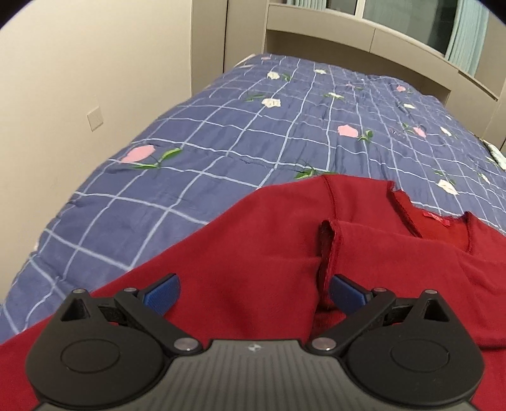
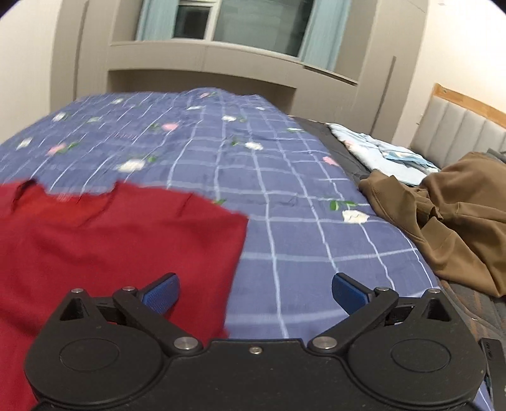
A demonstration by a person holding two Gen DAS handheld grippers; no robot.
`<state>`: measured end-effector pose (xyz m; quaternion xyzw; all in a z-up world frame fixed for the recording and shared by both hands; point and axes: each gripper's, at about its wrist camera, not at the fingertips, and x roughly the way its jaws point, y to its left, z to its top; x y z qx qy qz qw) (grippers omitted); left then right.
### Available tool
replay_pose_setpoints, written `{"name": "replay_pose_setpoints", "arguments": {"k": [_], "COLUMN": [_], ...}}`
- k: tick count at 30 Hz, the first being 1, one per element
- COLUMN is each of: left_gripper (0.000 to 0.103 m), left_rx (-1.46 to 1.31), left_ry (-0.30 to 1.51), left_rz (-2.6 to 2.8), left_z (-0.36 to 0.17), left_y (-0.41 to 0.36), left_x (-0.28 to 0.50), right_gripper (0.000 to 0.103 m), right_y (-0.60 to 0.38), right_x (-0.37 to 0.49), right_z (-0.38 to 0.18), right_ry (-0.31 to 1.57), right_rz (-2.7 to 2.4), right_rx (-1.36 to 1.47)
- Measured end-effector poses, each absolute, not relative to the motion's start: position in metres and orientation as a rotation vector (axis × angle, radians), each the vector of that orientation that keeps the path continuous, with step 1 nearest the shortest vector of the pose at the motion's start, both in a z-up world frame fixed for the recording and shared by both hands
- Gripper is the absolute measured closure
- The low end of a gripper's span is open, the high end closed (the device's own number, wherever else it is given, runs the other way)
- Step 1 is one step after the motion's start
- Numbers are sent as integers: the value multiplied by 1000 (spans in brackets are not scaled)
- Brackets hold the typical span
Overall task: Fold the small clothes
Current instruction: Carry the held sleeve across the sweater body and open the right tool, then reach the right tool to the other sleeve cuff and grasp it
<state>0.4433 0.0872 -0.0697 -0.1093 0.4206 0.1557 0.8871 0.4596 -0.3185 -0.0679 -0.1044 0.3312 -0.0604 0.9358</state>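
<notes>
While both claws hang over the bed, the dark red knit top (image 1: 253, 240) lies flat on the blue checked quilt with pink and white flowers (image 1: 253, 126), its neckline and red label toward the far right in the left wrist view. Left claw (image 1: 254, 289): jaws wide, blue ribbed pads (image 1: 163, 291) apart above the red fabric, a folded hemmed edge of the top lying just beside the right pad; nothing is gripped. Right claw (image 2: 254, 289): jaws wide, holding nothing; its left pad is over the right border of the red knit top (image 2: 110, 240), its right pad over bare quilt (image 2: 300, 221). Beyond the quilt's right edge, a crumpled olive-brown sweatshirt (image 2: 458, 215) rests, with pale blue folded cloth (image 2: 379, 155) behind it, near the grey padded headboard (image 2: 458, 126). Grey built-in cabinetry (image 2: 205, 60) and a curtained window (image 2: 253, 22) close the background.
</notes>
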Motion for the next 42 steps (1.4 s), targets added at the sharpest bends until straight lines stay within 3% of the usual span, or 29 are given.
{"name": "replay_pose_setpoints", "arguments": {"k": [7,13,28,39,42], "left_gripper": [1,1,1,1,1], "left_rx": [-208,-217,-487,-619,-643], "left_ry": [951,896,788,658,650], "left_rz": [365,325,466,728,772], "left_z": [-85,-65,-51,-37,-37], "left_y": [92,88,138,219,235], "left_x": [425,388,221,142,129], "right_gripper": [1,1,1,1,6], "right_y": [-314,-285,-174,-65,-19], "right_x": [450,419,300,259,244], "right_z": [-75,-52,-46,-37,-39], "right_ry": [724,691,725,548,471], "right_rz": [-136,-63,271,641,806], "right_rx": [-237,-237,-209,-438,-523]}}
